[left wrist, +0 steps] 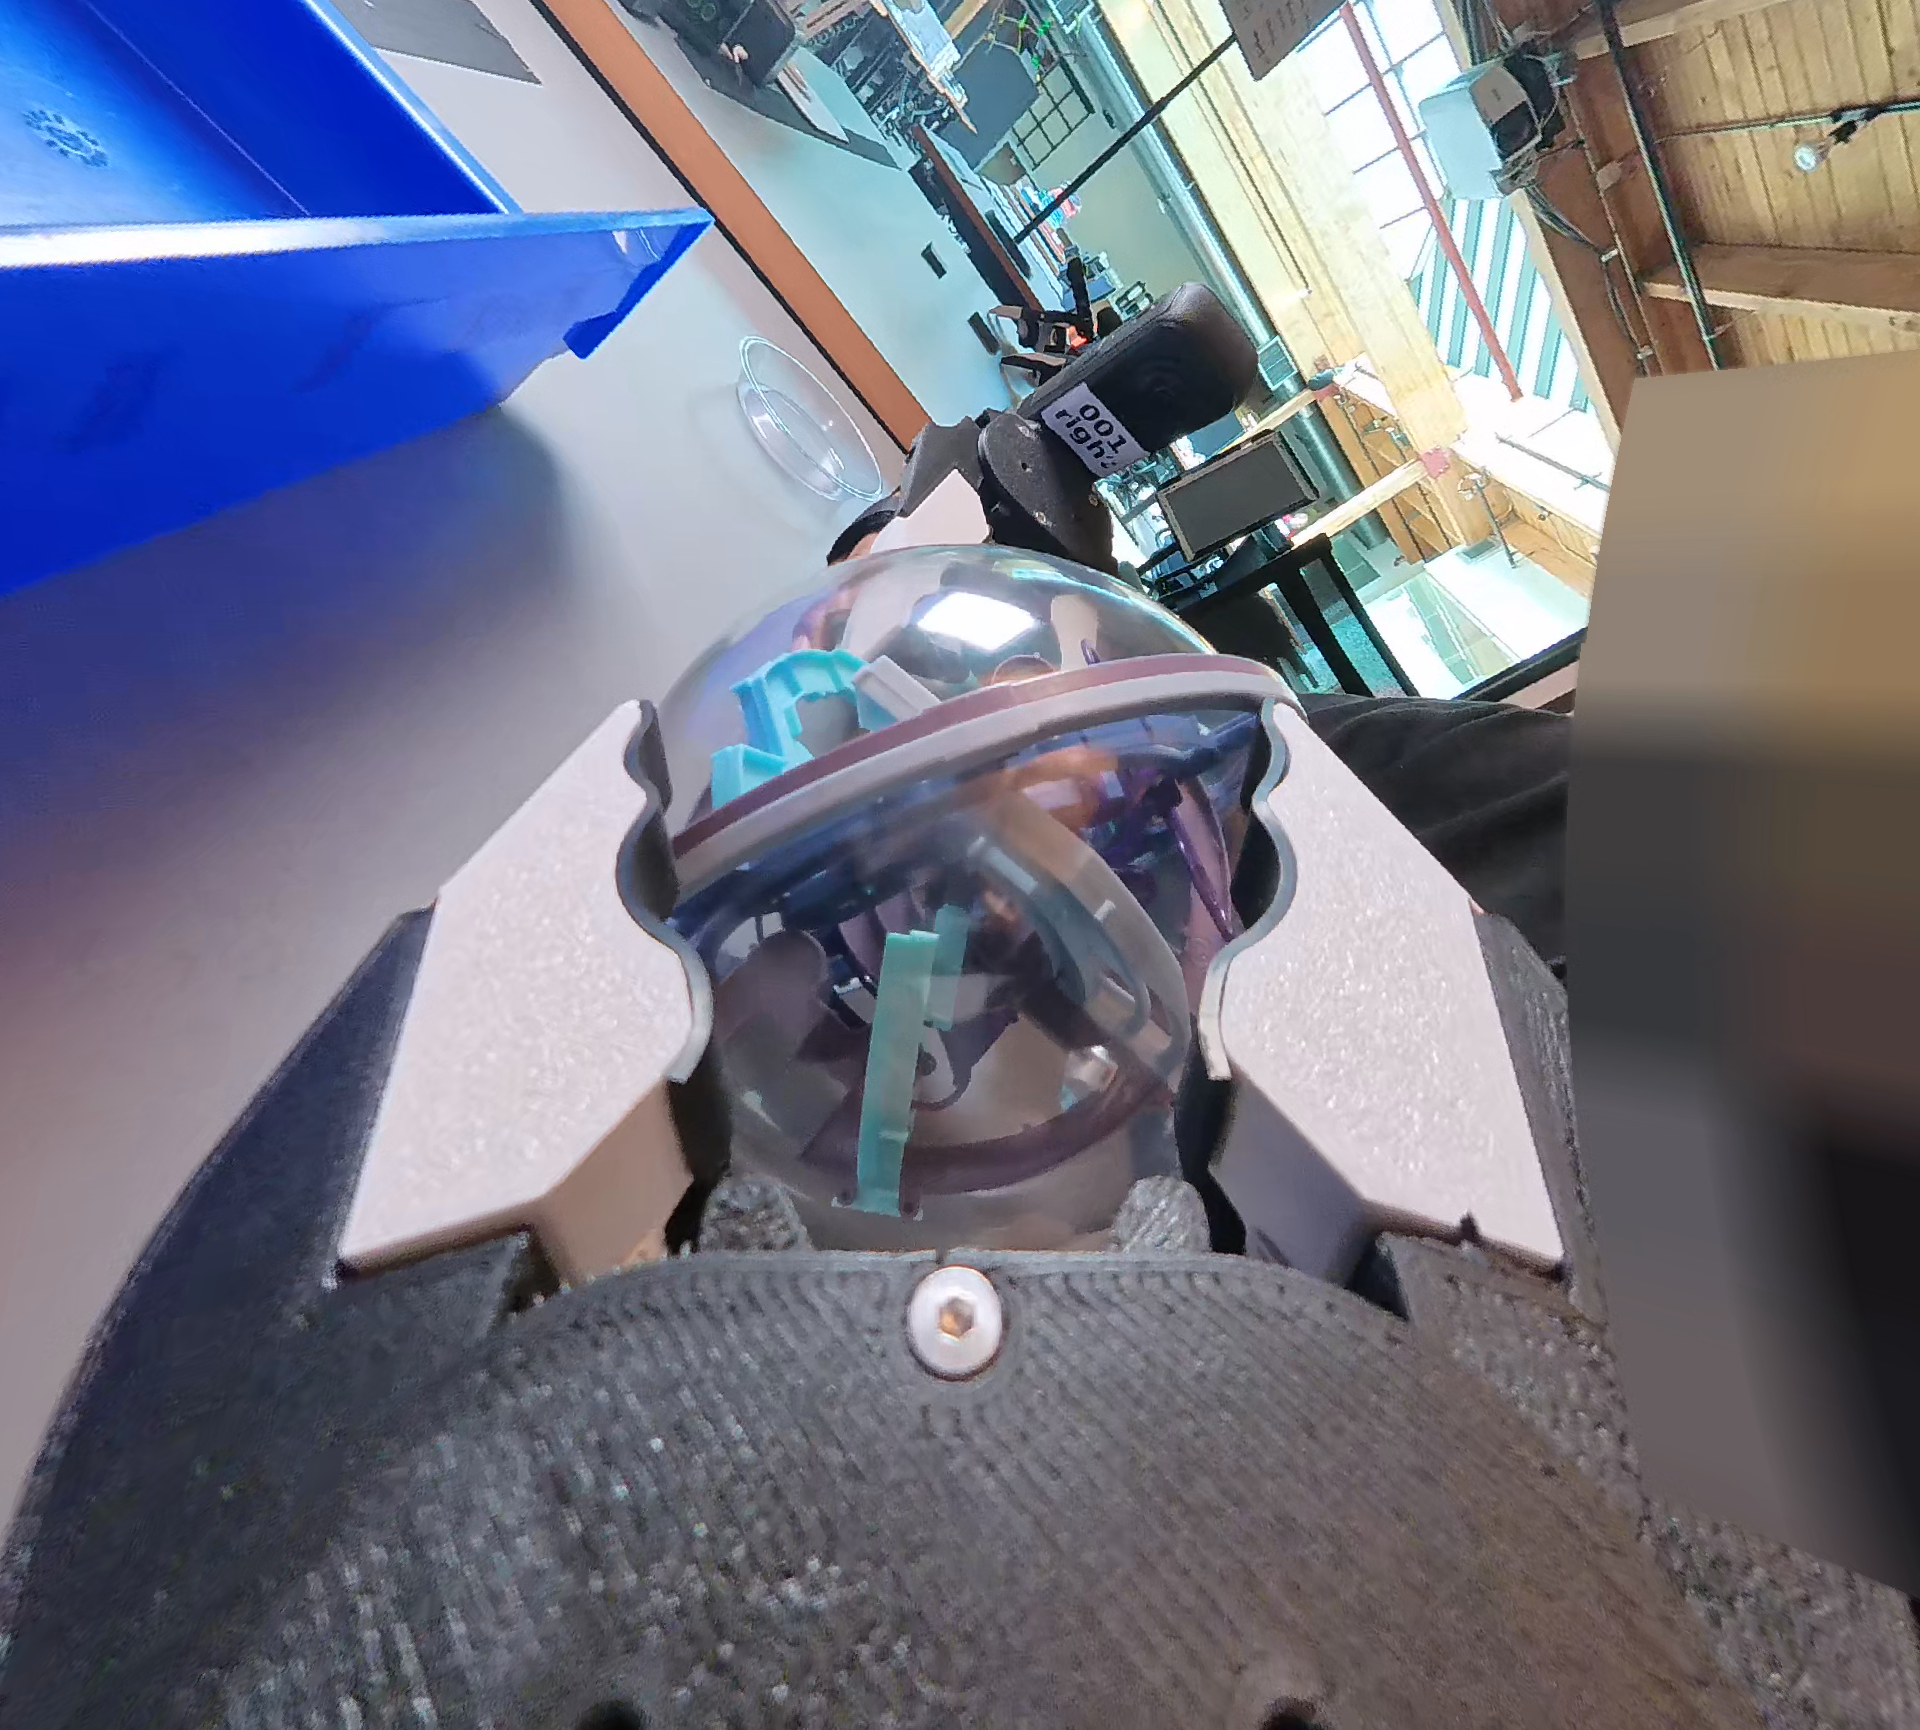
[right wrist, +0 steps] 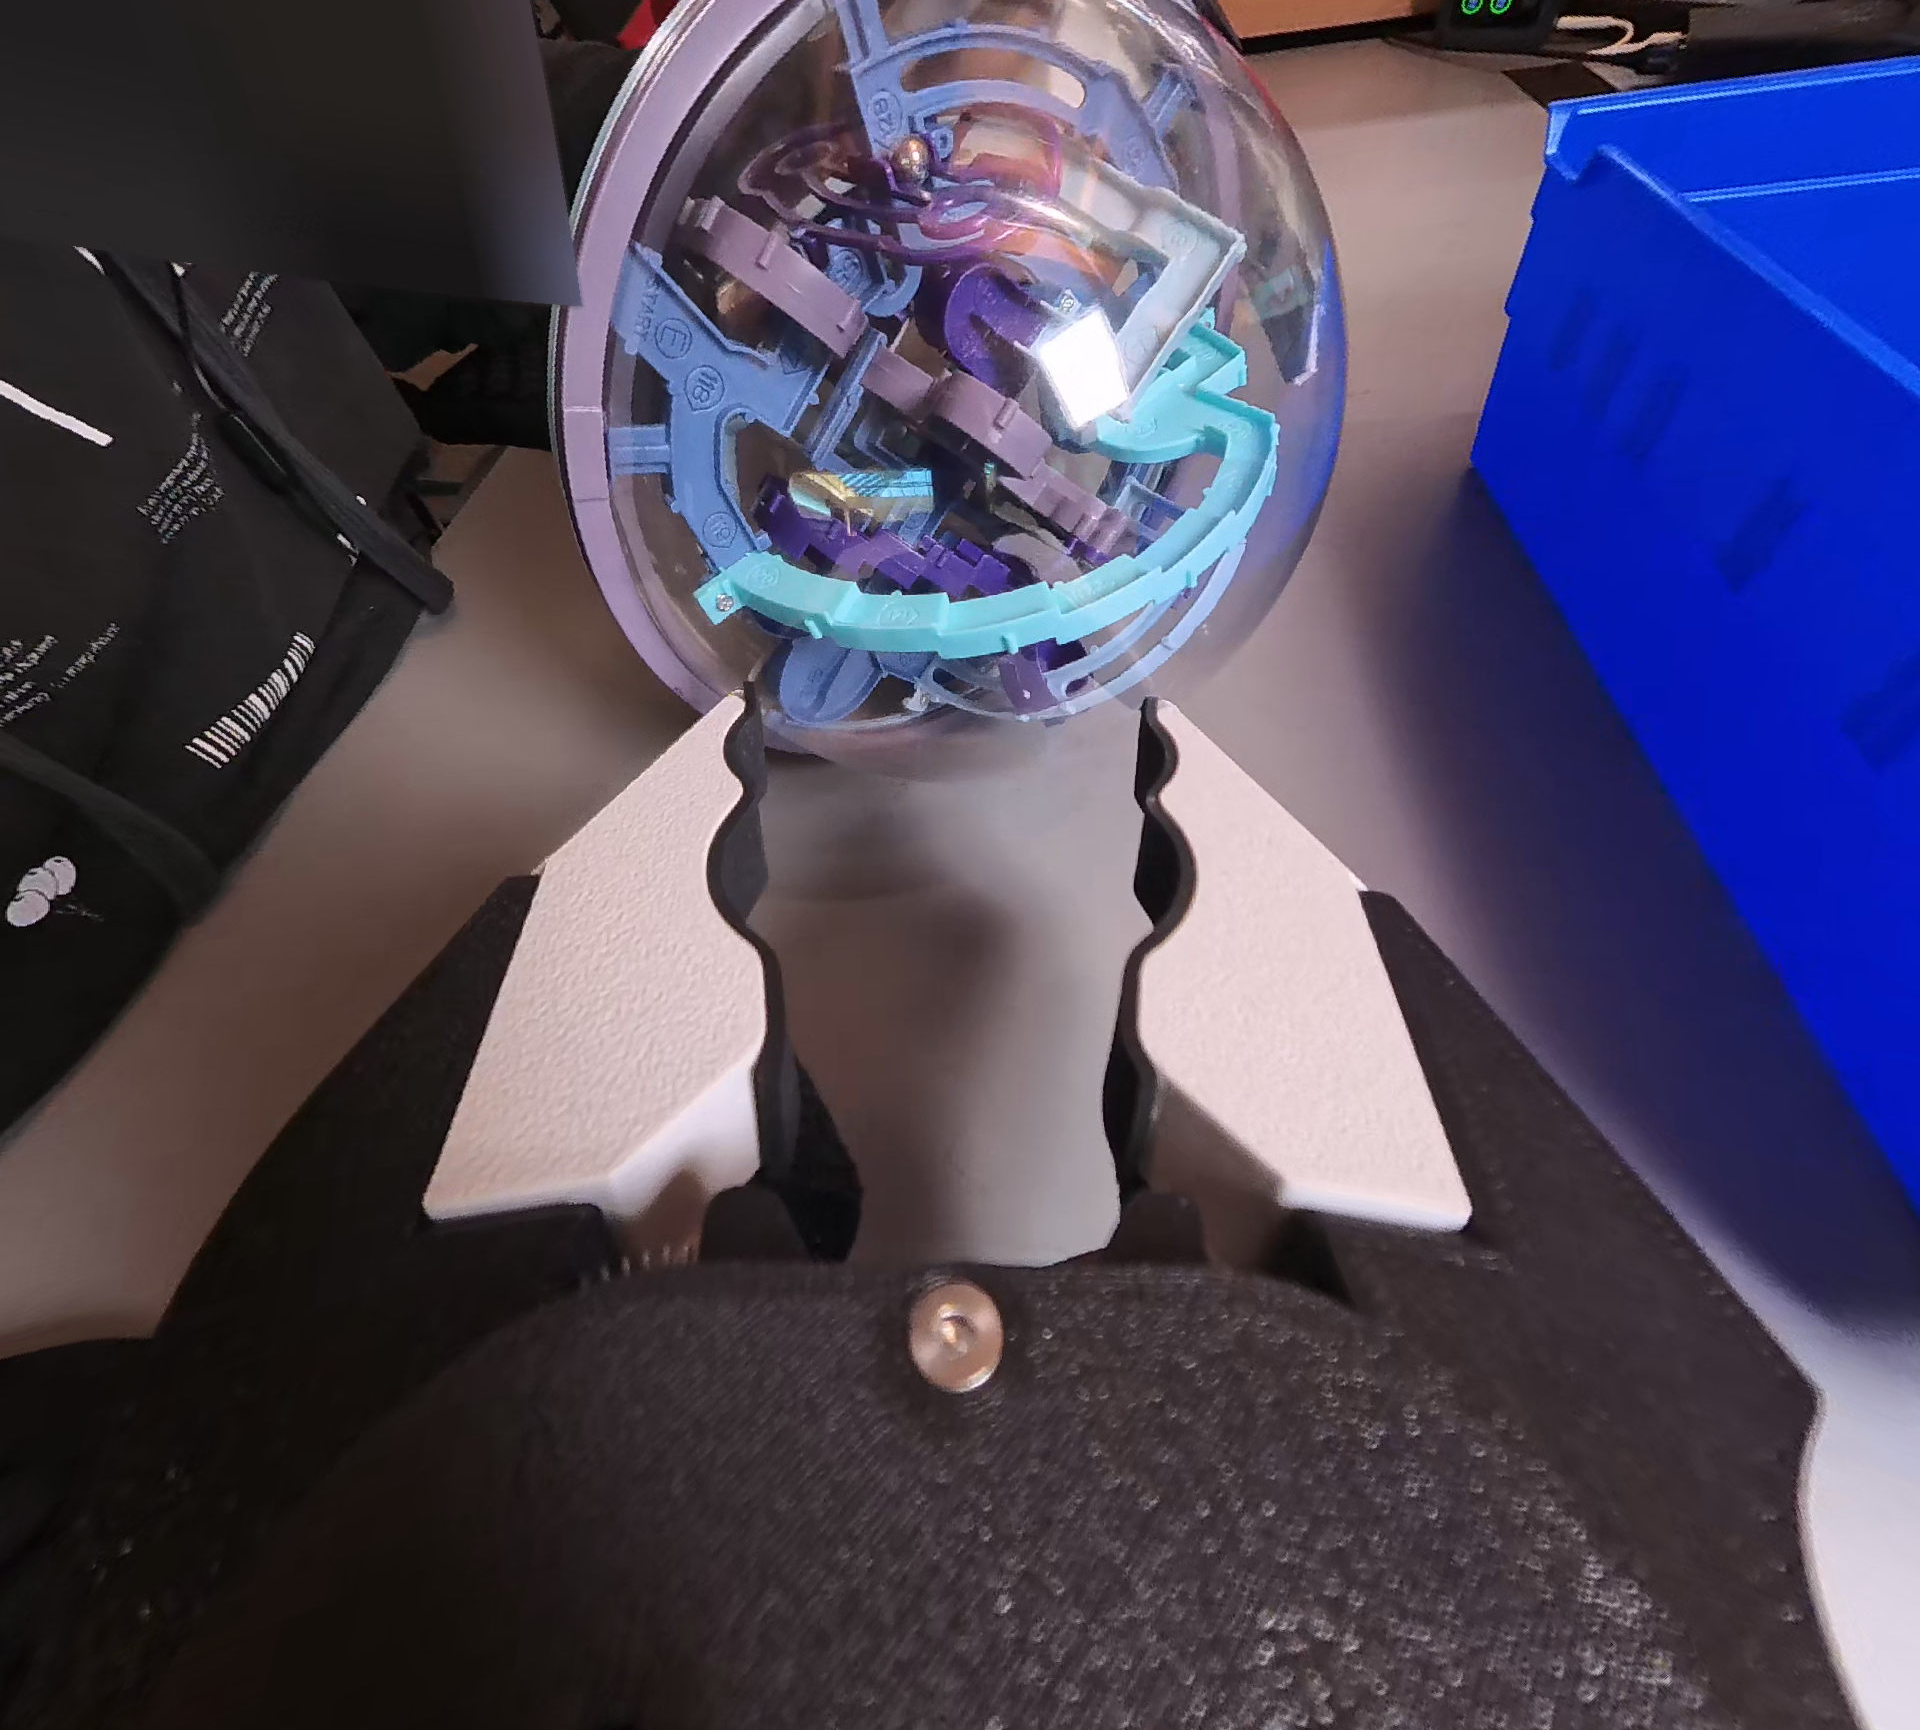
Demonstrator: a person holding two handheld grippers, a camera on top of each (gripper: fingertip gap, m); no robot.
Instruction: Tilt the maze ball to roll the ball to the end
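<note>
The maze ball (left wrist: 935,849) is a clear sphere with a grey-purple rim band and teal, blue and purple tracks inside. My left gripper (left wrist: 956,724) is shut on it, with the white fingers clamping its sides, and holds it tilted above the table. In the right wrist view the maze ball (right wrist: 935,381) stands just beyond my right gripper (right wrist: 948,709), which is open with its fingertips at the sphere's lower edge. A small steel ball (right wrist: 914,158) sits on a purple track near the top. The right gripper (left wrist: 997,475) shows behind the sphere in the left wrist view.
A blue plastic bin (left wrist: 260,330) stands on the grey table (left wrist: 312,745); it is at the right in the right wrist view (right wrist: 1714,537). A clear bowl (left wrist: 805,433) lies near the table's far edge. A person's black clothing (right wrist: 156,537) is at the left.
</note>
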